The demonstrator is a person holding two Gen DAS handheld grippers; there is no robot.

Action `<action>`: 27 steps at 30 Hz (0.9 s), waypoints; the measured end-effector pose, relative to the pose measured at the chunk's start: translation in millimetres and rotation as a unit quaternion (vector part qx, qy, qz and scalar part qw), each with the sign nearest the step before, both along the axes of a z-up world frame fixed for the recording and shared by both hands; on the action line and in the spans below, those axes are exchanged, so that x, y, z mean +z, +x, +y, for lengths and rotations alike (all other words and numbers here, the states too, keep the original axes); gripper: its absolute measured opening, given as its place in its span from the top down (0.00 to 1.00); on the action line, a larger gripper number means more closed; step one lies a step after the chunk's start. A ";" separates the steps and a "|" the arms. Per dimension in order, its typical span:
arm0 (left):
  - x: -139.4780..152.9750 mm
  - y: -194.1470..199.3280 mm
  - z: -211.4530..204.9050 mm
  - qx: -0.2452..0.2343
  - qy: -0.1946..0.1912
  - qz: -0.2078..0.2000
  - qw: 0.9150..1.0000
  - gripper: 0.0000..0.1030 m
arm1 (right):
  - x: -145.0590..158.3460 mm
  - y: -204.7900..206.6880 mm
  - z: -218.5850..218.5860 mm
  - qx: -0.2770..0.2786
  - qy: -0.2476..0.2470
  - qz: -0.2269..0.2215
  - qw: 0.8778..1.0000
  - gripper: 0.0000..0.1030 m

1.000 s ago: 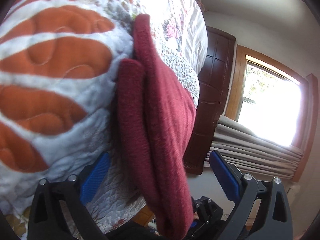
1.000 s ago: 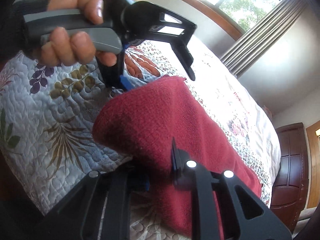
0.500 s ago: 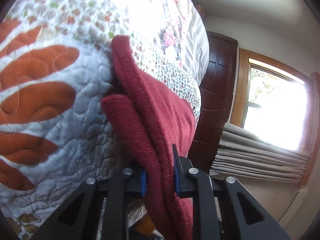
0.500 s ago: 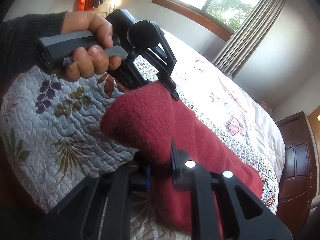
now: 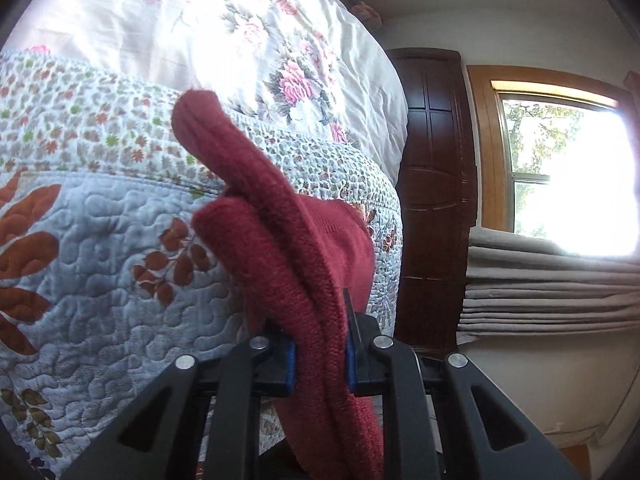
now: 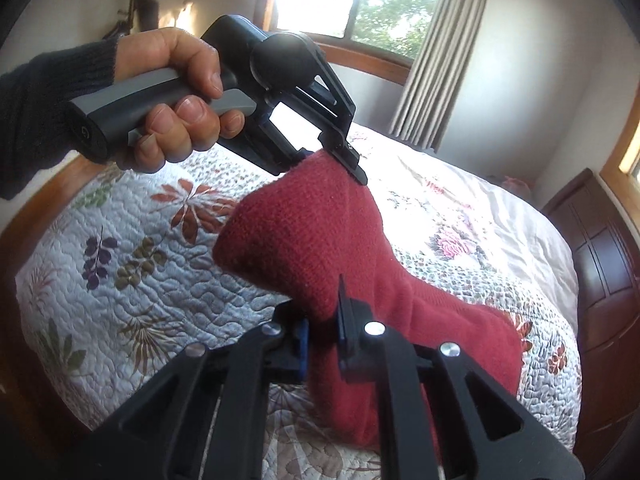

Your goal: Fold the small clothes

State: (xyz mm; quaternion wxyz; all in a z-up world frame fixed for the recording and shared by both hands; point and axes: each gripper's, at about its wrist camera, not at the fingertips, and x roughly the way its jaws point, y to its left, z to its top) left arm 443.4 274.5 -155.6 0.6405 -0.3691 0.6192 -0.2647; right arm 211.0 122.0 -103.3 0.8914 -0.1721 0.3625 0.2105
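A: What lies under everything?
B: A bed (image 6: 132,280) with a leaf-patterned quilt (image 5: 100,248), beyond both sets of fingers.
A: And the garment?
B: A red knit garment (image 6: 320,240), doubled over, lifted off the quilt between the 2 grippers.
A: The fingers?
B: The left gripper (image 5: 319,354) pinches 1 edge; the right gripper (image 6: 320,332) clamps another, narrow on cloth. A hand (image 6: 172,92) holds the left one.
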 end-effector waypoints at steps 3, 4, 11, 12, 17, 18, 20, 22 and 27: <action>15.3 7.9 -20.8 -0.012 0.012 -0.009 1.000 0.84 | 7.3 2.7 -19.1 -0.019 0.022 -0.002 1.000 0.91; 20.3 11.0 -29.7 -0.016 0.017 -0.011 1.000 0.84 | 8.8 3.7 -24.3 -0.024 0.029 -0.001 0.999 0.91; 36.8 23.6 -75.7 -0.044 0.045 -0.020 0.998 0.84 | 12.0 8.0 -66.3 -0.063 0.076 0.008 0.995 0.92; 38.8 24.6 -84.1 -0.049 0.050 -0.021 0.997 0.84 | 12.3 8.0 -73.7 -0.070 0.084 0.009 0.994 0.92; 43.1 28.4 -118.8 -0.070 0.071 -0.026 0.995 0.84 | 10.1 7.5 -102.0 -0.091 0.110 0.015 0.990 0.92; 43.5 29.8 -127.8 -0.076 0.076 -0.027 0.994 0.84 | 8.8 7.3 -109.0 -0.097 0.115 0.016 0.988 0.92; 43.1 32.1 -144.7 -0.086 0.083 -0.027 0.992 0.84 | 6.3 6.8 -120.9 -0.106 0.123 0.017 0.987 0.92; 41.4 35.1 -162.7 -0.098 0.092 -0.026 0.991 0.84 | 2.8 6.1 -134.5 -0.118 0.138 0.022 0.983 0.92; 29.7 41.7 -201.7 -0.123 0.115 -0.019 0.986 0.84 | -8.7 5.4 -164.8 -0.146 0.168 0.035 0.974 0.92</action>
